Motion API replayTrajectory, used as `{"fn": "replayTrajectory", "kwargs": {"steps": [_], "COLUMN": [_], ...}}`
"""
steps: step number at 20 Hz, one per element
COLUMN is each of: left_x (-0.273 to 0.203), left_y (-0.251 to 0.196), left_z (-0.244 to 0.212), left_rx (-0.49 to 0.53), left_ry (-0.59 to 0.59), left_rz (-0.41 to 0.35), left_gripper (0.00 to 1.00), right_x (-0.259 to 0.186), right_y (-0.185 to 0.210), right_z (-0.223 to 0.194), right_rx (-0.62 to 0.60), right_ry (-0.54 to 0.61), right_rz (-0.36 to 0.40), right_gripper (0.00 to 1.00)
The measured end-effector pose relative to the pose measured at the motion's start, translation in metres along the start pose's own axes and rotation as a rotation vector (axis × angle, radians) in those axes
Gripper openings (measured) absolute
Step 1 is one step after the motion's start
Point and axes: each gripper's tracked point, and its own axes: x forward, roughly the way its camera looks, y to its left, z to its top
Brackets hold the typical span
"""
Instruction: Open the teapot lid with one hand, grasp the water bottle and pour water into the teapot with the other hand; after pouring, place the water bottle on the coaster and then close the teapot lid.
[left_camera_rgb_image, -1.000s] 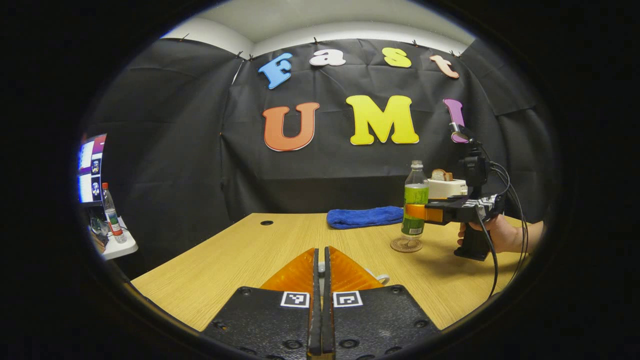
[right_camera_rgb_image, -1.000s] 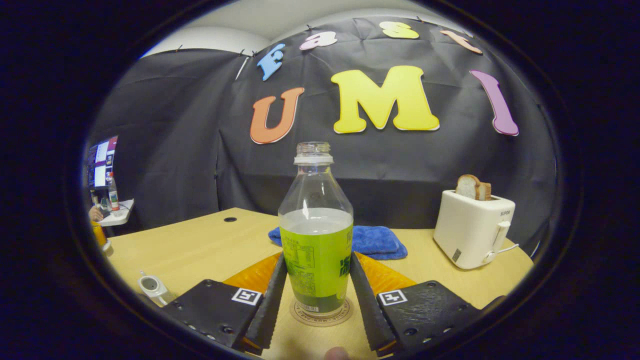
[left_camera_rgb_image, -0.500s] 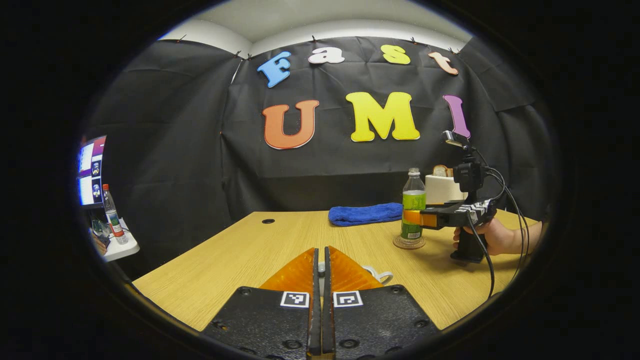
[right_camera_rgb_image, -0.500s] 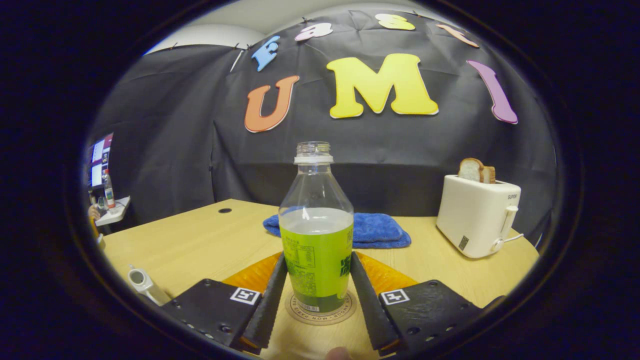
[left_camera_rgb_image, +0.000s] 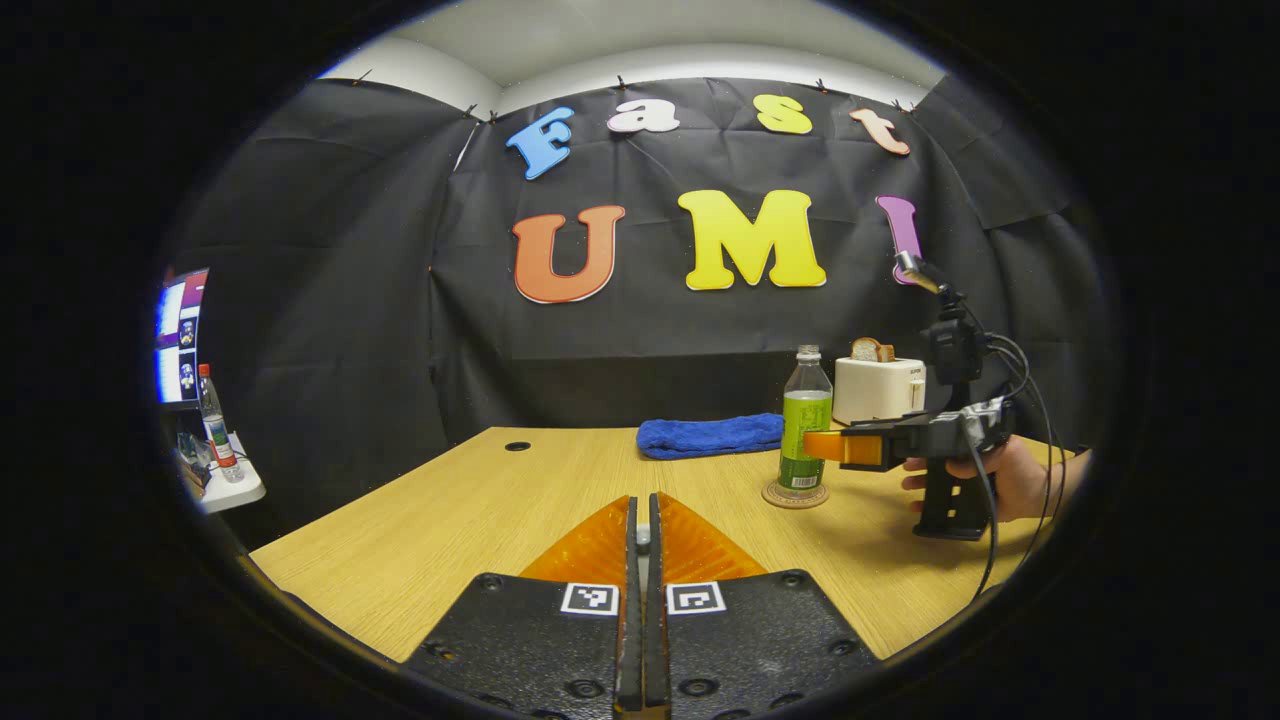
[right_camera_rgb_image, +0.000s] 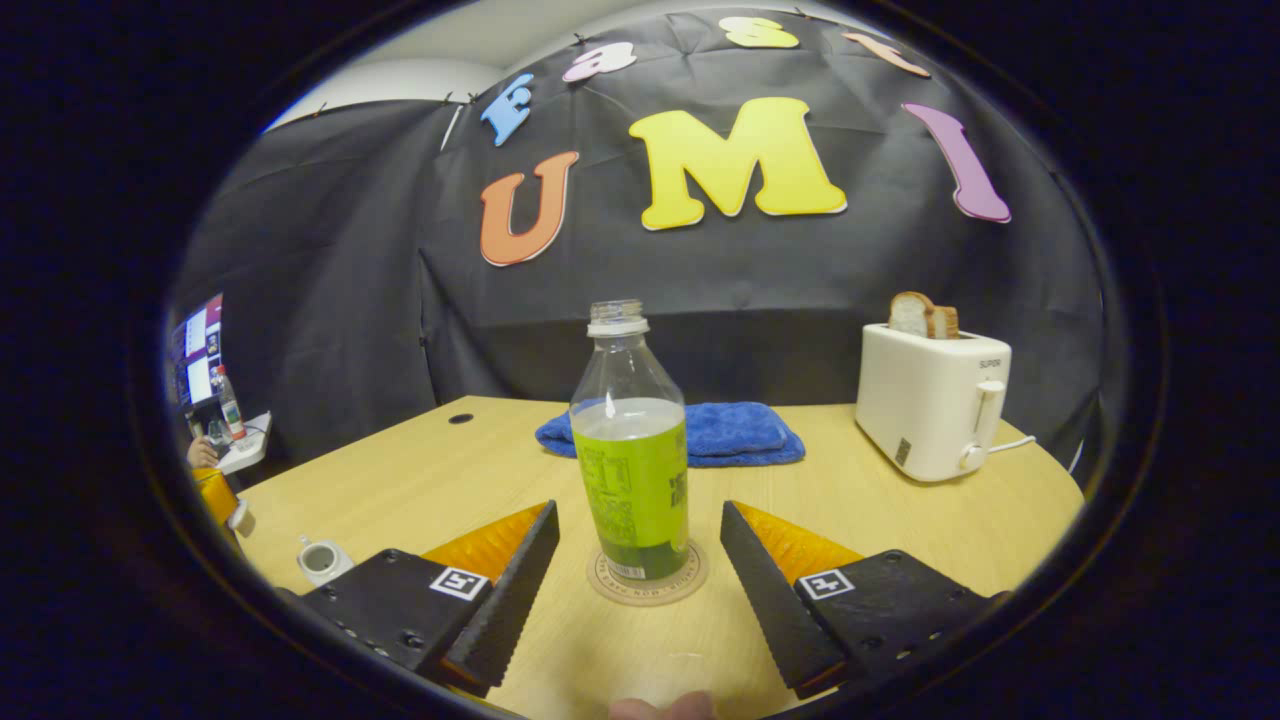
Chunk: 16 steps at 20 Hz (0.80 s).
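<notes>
The water bottle (right_camera_rgb_image: 632, 440) stands upright on the coaster (right_camera_rgb_image: 646, 587) at the centre of the right gripper view, uncapped. The right gripper (right_camera_rgb_image: 640, 560) is released, its fingers spread apart on either side of the bottle, touching neither side. At lower left sits the teapot (right_camera_rgb_image: 320, 559). In the left gripper view, the left gripper (left_camera_rgb_image: 641, 560) is clenched above the desk (left_camera_rgb_image: 450, 520), a small pale thing between its tips.
</notes>
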Motion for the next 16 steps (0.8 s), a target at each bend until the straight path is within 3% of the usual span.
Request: {"fn": "replayTrajectory", "kwargs": {"steps": [9,16], "left_x": [0.039,0.05], "left_y": [-0.01,-0.008], "left_z": [-0.02,-0.037], "left_rx": [-0.026,-0.043], "left_ry": [0.014,0.046], "left_rz": [0.005,0.011], "left_gripper": [0.04,0.04], "right_x": [-0.117,-0.147], "right_y": [-0.042,-0.044], "right_z": [0.012,0.019], "right_rx": [-0.023,-0.086], "right_ry": [-0.164,-0.244], "right_rz": [-0.082,-0.119], "right_gripper": [0.97,0.97]}}
